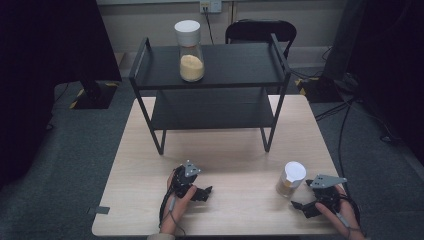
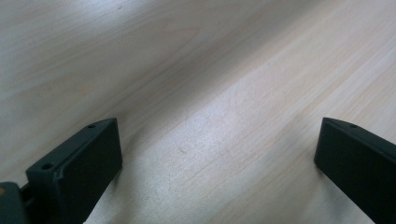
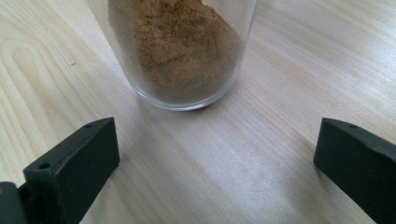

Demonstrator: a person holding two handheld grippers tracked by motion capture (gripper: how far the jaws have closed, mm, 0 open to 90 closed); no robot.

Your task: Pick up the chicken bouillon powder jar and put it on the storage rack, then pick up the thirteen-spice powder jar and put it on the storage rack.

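i'd say i'm at the approach step: my right gripper, lower right of the high view, sits just short of the near jar, jaws released and wide, nothing between them. in the right gripper view the jar fills the top centre: clear smooth glass, round base, brown powder inside; it carries a white lid. the next move calls for easing forward until the jaws flank the glass, then closing. my left gripper lies idle, jaws spread over pale wood-grain table. a matching jar stands on the black metal shelf, top centre.
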